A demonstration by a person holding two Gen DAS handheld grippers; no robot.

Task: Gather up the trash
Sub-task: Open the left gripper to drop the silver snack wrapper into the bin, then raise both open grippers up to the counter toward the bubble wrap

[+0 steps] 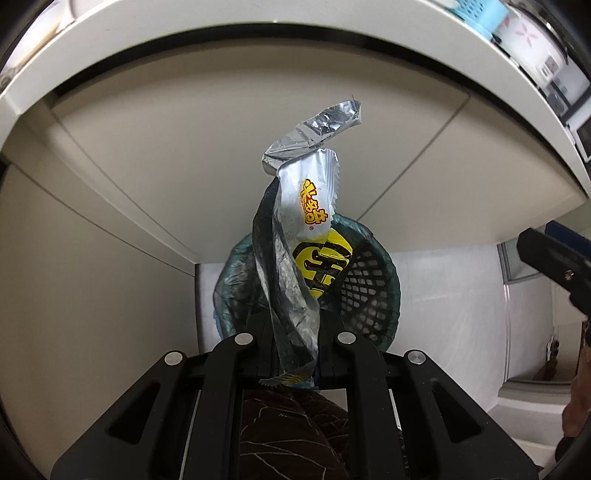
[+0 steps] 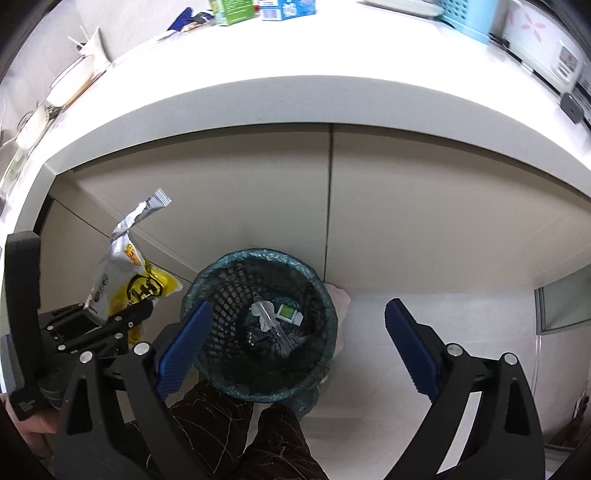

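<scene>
In the left wrist view, the left gripper has its jaws nearly closed, pinching a crumpled silver-and-yellow foil snack wrapper that stands up from between the black fingers. Behind the wrapper lies the black mesh wastebasket lined with a teal plastic bag, on a white floor against beige cabinet doors. The white countertop edge curves over the top, and part of the right gripper shows at the right border.

In the right wrist view, the right gripper stands wide open with nothing between its blue ribbed pads. Directly below the gap sits the wastebasket, holding a crumpled white tissue, what looks like a clear plastic piece, and a small green-and-white packet. To the left, the left gripper holds the wrapper beside the basket's rim, not over its opening. A brown patterned trouser leg shows at the bottom.
</scene>
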